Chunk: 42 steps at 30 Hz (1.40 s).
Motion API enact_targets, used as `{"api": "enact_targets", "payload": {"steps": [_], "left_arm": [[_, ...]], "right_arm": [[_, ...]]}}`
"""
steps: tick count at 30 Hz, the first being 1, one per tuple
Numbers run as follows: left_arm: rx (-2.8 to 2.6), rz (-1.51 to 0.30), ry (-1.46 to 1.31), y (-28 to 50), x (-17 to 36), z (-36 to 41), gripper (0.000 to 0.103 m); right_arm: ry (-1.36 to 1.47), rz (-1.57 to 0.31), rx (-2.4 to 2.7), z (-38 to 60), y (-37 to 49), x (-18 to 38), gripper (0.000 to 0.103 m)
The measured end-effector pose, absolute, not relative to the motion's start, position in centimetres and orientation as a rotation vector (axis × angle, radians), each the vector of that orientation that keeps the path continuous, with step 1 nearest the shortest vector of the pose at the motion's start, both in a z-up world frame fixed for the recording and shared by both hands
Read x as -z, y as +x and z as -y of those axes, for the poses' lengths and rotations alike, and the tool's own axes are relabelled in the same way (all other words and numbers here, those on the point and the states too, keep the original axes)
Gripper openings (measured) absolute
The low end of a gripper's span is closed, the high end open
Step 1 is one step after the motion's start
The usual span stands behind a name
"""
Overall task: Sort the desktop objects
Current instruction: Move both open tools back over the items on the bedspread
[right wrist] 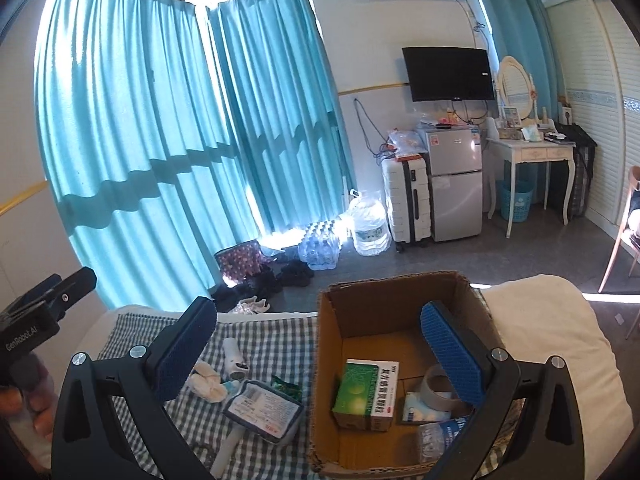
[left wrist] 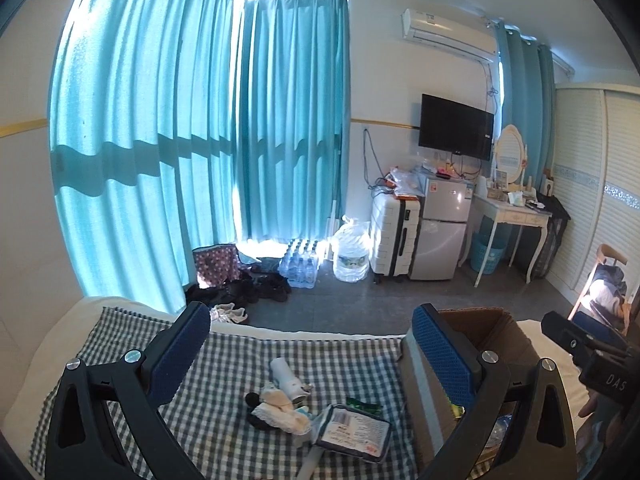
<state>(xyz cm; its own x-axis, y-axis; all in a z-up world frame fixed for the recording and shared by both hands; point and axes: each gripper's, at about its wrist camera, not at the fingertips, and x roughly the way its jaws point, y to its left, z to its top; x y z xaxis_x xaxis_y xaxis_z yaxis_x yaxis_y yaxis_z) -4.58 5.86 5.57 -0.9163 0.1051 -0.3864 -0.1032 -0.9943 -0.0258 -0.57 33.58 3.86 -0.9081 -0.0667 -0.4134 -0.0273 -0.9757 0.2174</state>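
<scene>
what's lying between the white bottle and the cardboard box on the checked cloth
In the right wrist view, a flat labelled pouch and a small green packet lie between the white bottle and the cardboard box; the remainder is bare checked cloth.

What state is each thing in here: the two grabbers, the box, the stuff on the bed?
left gripper: open, empty
right gripper: open, empty
cardboard box: flaps open, partly filled
green medicine box: inside the box
tape roll: inside the box
white pouch: lying on the checkered cloth
</scene>
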Motion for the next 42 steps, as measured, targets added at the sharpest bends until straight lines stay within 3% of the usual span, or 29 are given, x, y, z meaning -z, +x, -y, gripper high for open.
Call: {"api": "enact_targets", "payload": {"steps": [19,31,42], "left_arm": [[-3.061,0.004,-0.698,-5.0,-3.1,1.6,0.103],[-3.0,-0.047,-0.891,-7.2,5.8,4.4,0.103],[-2.913,-0.094,-1.09,-9.6,12.2,5.2,0.103]], "right_arm": [[0.67,0.217,2.918,-24.9,-2.2,-3.4,0.103],[0.802,0.313,2.805,-23.0,-5.5,1.4,0.103],[0.988,0.212,2.75,-19.0,-8.3,6.9,0.103]]}}
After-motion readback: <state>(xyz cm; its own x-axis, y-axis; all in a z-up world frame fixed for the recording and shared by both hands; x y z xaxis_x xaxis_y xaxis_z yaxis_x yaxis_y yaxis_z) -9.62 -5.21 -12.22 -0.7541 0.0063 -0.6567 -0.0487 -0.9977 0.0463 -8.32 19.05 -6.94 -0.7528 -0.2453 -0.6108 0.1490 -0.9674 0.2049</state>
